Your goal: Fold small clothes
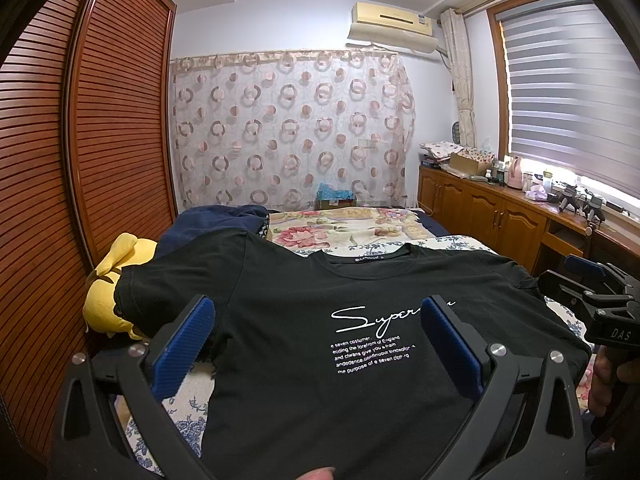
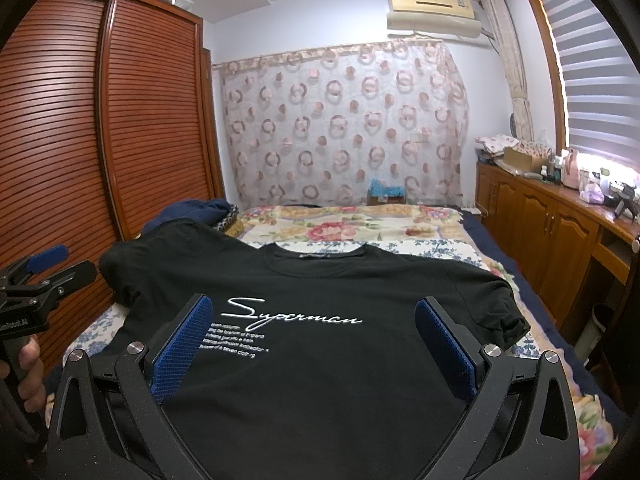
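Observation:
A black T-shirt [image 1: 320,280] with white "Superman" print lies spread flat, front up, on the bed, collar pointing away; it also shows in the right wrist view [image 2: 320,280]. My left gripper [image 1: 318,312] is open and empty, hovering above the shirt's lower left part. My right gripper [image 2: 312,312] is open and empty above the shirt's lower right part. The right gripper also shows at the right edge of the left wrist view [image 1: 588,280], and the left gripper at the left edge of the right wrist view [image 2: 44,268].
The floral-sheeted bed [image 2: 344,224] extends away. A yellow plush toy [image 1: 116,280] lies left of the shirt beside a slatted wooden wardrobe [image 1: 100,120]. Dark blue clothing [image 2: 188,212] is piled behind the left sleeve. A wooden cabinet [image 2: 540,220] runs along the right.

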A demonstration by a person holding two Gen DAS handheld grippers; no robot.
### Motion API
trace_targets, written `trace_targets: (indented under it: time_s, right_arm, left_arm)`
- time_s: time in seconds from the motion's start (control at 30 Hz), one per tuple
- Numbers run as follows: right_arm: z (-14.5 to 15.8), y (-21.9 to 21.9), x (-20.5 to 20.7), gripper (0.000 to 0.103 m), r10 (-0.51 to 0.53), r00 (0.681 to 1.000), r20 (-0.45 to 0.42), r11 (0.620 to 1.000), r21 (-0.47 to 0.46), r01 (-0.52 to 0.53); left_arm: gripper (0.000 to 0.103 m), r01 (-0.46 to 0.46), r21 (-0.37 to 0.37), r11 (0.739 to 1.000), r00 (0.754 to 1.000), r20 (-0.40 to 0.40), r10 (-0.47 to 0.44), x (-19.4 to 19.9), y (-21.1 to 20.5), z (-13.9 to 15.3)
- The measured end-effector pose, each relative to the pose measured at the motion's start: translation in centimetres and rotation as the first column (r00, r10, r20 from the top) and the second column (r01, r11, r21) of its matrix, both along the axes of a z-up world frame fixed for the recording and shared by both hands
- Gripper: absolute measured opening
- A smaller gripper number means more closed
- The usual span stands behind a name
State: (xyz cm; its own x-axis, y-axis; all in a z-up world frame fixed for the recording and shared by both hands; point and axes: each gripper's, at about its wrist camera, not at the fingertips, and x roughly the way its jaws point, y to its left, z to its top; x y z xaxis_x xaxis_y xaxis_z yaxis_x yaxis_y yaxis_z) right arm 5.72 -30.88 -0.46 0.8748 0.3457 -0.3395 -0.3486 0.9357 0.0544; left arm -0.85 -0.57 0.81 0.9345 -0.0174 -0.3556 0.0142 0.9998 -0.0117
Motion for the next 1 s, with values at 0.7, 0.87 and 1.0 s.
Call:
trace_targets:
  time_s: [0.7, 0.87, 1.0]
  right_arm:
    - [-0.14, 0.07, 0.01, 0.103, 0.001, 1.0, 0.0, 1.0, 0.001, -0.001]
    - [-0.25, 0.12, 0.02, 0.103, 0.0, 1.0, 0.002, 1.0, 0.001, 0.0]
    - [-0.36, 0.19, 0.05, 0.103, 0.0, 1.0, 0.002, 1.0, 0.002, 0.0]
  left_arm:
    - [0.103, -0.001, 0.0, 1.0, 1.0, 0.001, 0.001, -0.05, -0.02, -0.01]
    - [0.103, -0.001, 0.0, 1.0, 1.0, 0.002, 0.001, -0.01, -0.2, 0.56]
    - [0.103, 0.0, -0.001, 1.0, 1.0, 0.001, 0.0, -0.02, -0.21, 0.58]
